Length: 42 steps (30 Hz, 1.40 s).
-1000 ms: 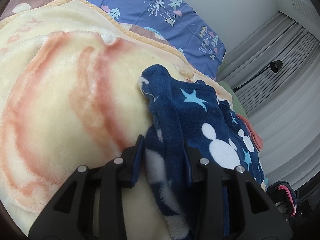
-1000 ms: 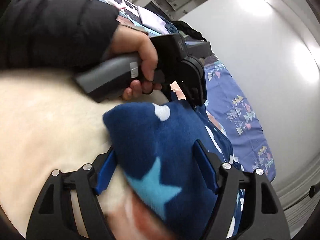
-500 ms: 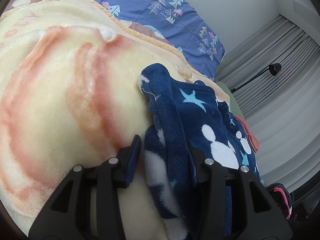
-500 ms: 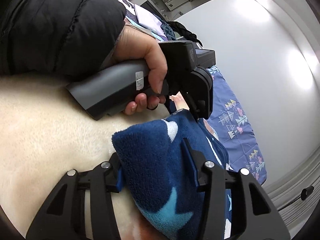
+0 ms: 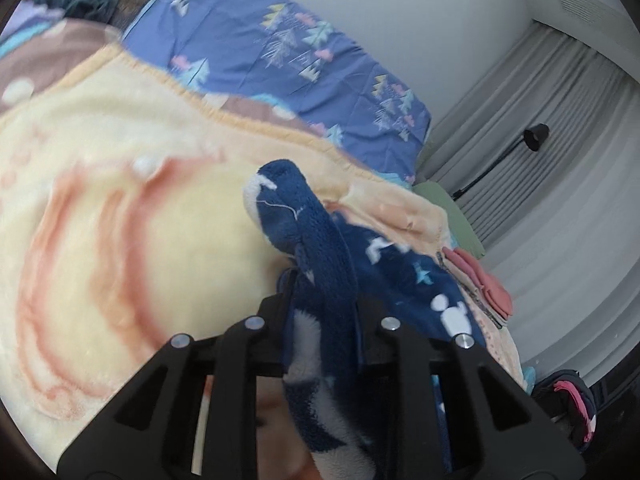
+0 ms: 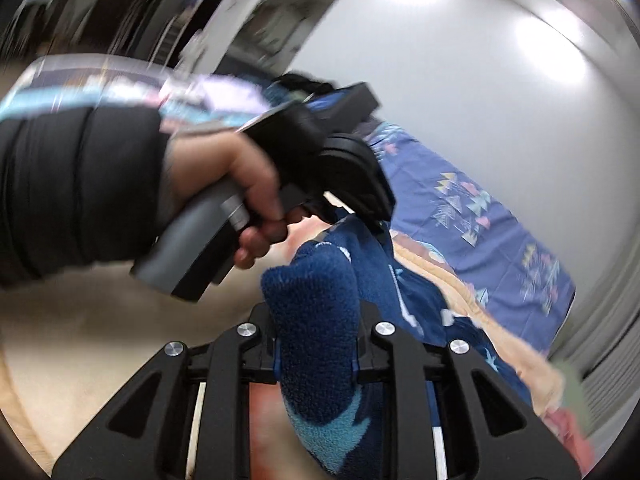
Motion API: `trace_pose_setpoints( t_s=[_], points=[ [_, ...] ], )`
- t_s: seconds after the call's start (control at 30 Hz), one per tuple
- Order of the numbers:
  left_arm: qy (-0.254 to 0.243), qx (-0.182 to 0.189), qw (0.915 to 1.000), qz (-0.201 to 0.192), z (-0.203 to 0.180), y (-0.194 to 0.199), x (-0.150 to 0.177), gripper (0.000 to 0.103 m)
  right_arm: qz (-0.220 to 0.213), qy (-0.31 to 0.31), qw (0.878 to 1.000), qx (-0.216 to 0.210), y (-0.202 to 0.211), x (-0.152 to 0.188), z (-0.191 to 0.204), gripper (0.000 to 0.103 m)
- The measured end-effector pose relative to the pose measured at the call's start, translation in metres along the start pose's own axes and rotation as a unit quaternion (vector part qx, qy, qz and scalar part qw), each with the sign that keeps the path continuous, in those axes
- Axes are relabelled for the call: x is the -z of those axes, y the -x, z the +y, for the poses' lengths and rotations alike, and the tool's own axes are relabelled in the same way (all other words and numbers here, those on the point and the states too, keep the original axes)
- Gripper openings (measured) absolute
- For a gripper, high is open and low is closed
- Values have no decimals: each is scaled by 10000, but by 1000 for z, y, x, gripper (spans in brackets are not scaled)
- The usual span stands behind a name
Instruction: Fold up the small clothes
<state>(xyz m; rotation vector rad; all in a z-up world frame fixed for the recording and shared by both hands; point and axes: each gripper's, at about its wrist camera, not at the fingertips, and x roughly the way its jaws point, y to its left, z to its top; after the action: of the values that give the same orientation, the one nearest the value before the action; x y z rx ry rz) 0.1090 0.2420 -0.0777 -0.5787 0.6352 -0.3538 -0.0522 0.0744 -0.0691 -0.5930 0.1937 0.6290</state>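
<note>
Ahead of my left claw I see a cream blanket (image 5: 120,208) over the bed, a purple tree-print sheet (image 5: 280,64) beyond, grey curtains (image 5: 560,152) right, a black lamp (image 5: 536,138), and a white wall (image 5: 400,8).

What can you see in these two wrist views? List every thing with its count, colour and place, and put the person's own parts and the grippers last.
Fleece garment: one, navy with white and light-blue stars, on the blanket, bunched edges between both grippers' jaws.
Plush blanket: one, cream with orange swirls, spread under the garment.
Bed sheet: one, purple-blue with small tree prints, behind the blanket by the wall.
Folded clothes: a small pink stack, at the blanket's far right edge.
Curtain: one, grey, right side of the room.
Lamp: one, black, in front of the curtain.
Hand: one, with black sleeve, gripping the left gripper's handle.
Left gripper: one, black, jaws closing on the garment.
Right gripper: one, black, jaws closing on the garment.
</note>
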Motion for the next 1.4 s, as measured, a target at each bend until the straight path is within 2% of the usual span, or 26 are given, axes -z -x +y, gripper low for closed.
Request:
trace_pose_setpoints(
  t_s=[0.17,0.27,0.47,0.53,0.67,0.7,0.87,0.97,1.03,1.07,1.13,1.17,1.2,1.27,1.33,1.4],
  points=[
    [-558,-26,9984,-12,-74,-6,-25,22,-289,-929,9952,68,28,0,-62,23],
    [-1008,-57,9949,50,-126,-24,-31,22,-433,-1566,9866,142,44,10,-101,23],
    [-1678,-271,9845,430,-206,-77,-27,22,-437,-2777,9595,196,70,57,-166,23],
    [-1933,-397,9784,614,-233,-104,-20,22,-373,-3268,9441,211,75,80,-190,23],
    [-2345,-735,9660,804,-275,-150,3,21,-334,-4200,9068,124,85,122,-225,23],
    [-2467,-814,9621,828,-284,-161,9,21,-342,-4460,8943,106,89,135,-234,23],
    [-2791,-992,9486,1116,-320,-210,33,21,-351,-5269,8492,105,96,179,-261,23],
    [-2983,-1301,9345,1440,-328,-252,54,26,-172,-5742,8185,61,92,211,-273,23],
    [-3077,-1653,9217,1685,-322,-285,71,33,50,-6253,7802,-170,81,243,-280,23],
    [-3072,-1729,9185,1789,-317,-296,77,38,130,-6494,7597,-291,75,258,-282,23],
    [-3035,-1669,9193,1868,-315,-305,83,41,144,-6768,7343,-505,70,277,-284,24],
    [-3057,-1589,9203,1851,-317,-303,83,45,95,-6850,7258,-629,70,282,-285,25],
    [-3095,-1444,9228,1785,-321,-296,82,50,36,-6883,7218,-730,72,285,-284,25],
    [-3171,-1118,9282,1593,-332,-276,79,54,-1,-6829,7269,-726,73,283,-285,25],
    [-3354,-875,9269,1441,-347,-250,76,56,-37,-6766,7331,-690,75,281,-285,25],
    [-3618,-821,9213,1164,-353,-217,76,56,-85,-6729,7363,-702,77,279,-283,25]
  ],
)
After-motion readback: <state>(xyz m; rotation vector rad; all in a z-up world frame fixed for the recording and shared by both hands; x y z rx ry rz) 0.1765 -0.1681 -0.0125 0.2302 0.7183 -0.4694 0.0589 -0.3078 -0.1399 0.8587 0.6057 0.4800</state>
